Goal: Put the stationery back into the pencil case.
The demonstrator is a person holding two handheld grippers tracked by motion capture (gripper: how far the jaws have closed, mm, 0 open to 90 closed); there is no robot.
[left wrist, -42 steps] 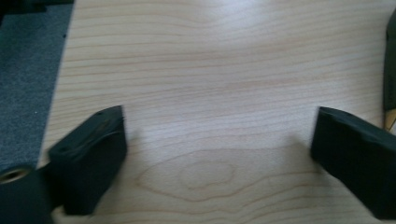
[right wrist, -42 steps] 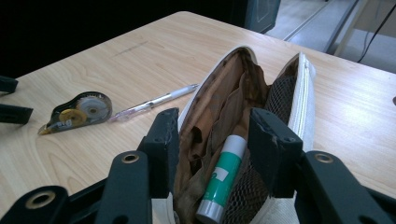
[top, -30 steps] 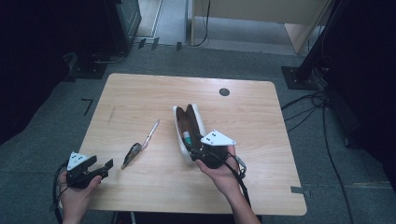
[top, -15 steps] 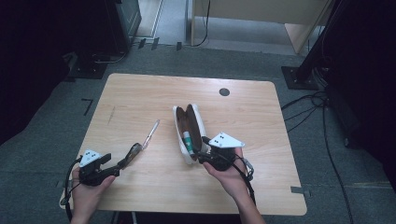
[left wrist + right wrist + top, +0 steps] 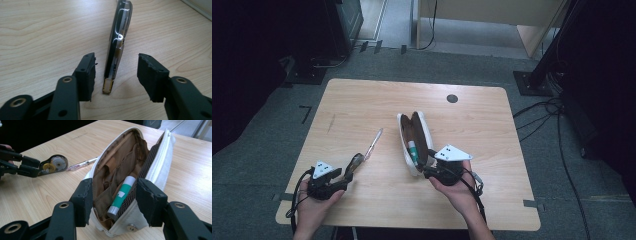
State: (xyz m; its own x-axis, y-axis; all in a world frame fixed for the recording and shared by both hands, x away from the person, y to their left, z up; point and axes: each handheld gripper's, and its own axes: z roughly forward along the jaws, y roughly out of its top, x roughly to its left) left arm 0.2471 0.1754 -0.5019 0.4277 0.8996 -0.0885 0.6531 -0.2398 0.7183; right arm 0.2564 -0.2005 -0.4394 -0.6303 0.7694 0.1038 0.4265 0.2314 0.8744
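Observation:
An open white pencil case (image 5: pixel 414 131) with brown lining lies mid-table, a green and white glue stick (image 5: pixel 413 150) inside it. My right gripper (image 5: pixel 427 164) stands open, its jaws on either side of the case's near end (image 5: pixel 155 157), the glue stick (image 5: pixel 122 195) between them. A correction tape dispenser (image 5: pixel 355 161) lies left of the case, with a pen (image 5: pixel 374 140) just beyond it. My left gripper (image 5: pixel 346 175) is open, and the dispenser (image 5: pixel 118 42), seen edge-on, reaches between its jaws (image 5: pixel 116 75) without touching them. From the right gripper view I also see the dispenser (image 5: pixel 53 163), the pen (image 5: pixel 82 164) and the left gripper (image 5: pixel 35 166).
The wooden table (image 5: pixel 362 100) has a dark round cable hole (image 5: pixel 452 98) near its far edge. Around it lies grey carpet with black stands (image 5: pixel 537 80) and cables (image 5: pixel 557 130) at the right.
My left gripper has moved forward and to the right, up to the correction tape dispenser, so its jaws now flank it. The right hand has shifted only slightly at the case.

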